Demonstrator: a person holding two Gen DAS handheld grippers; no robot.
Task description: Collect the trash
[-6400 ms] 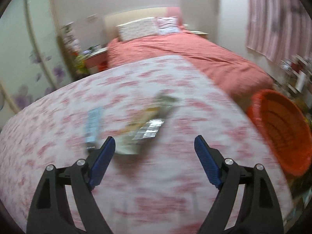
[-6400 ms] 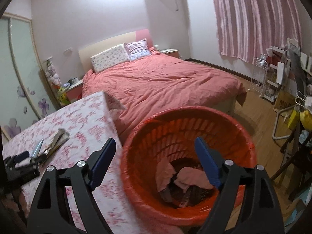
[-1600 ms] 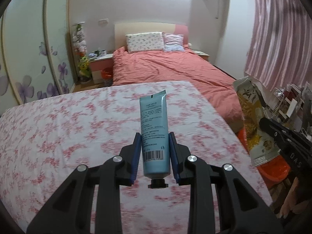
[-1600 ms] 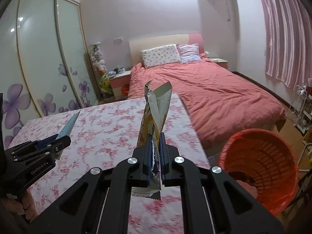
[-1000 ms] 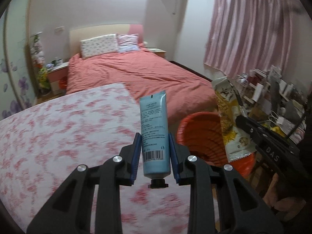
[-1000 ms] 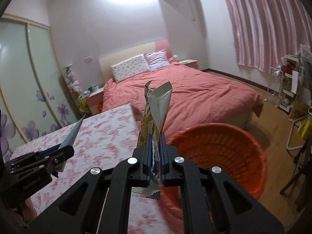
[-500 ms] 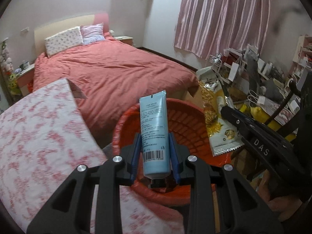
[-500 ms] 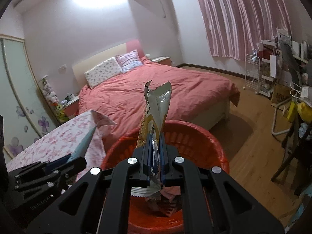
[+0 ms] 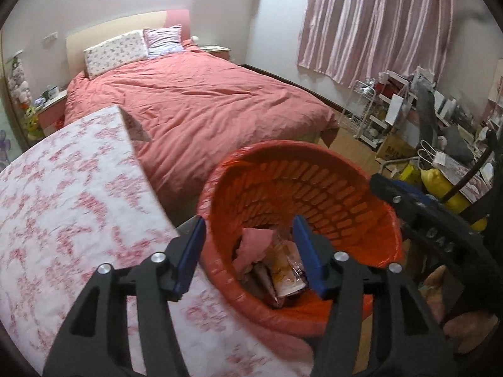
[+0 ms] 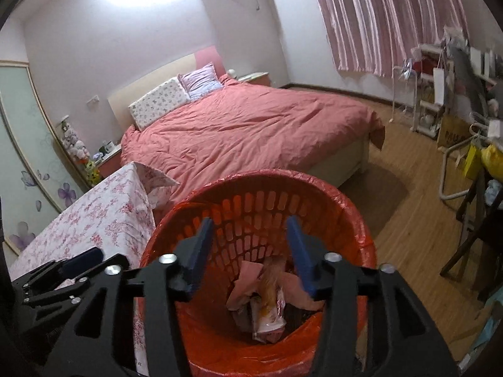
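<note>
Trash (image 10: 267, 308) is lying at the bottom of the orange basket (image 10: 345, 216): a yellow snack wrapper (image 9: 287, 270) and what may be pink crumpled paper (image 9: 251, 245), though blur is making that hard to tell. Both grippers are hovering over the basket with fingers spread and grasping nothing, the left gripper (image 9: 248, 251) beside the flowered counter (image 9: 63, 207), the right gripper (image 10: 250, 251) above the rim.

A home bedroom: made bed (image 10: 251, 125), pillows (image 10: 158, 100), pink curtains (image 10: 377, 15).
</note>
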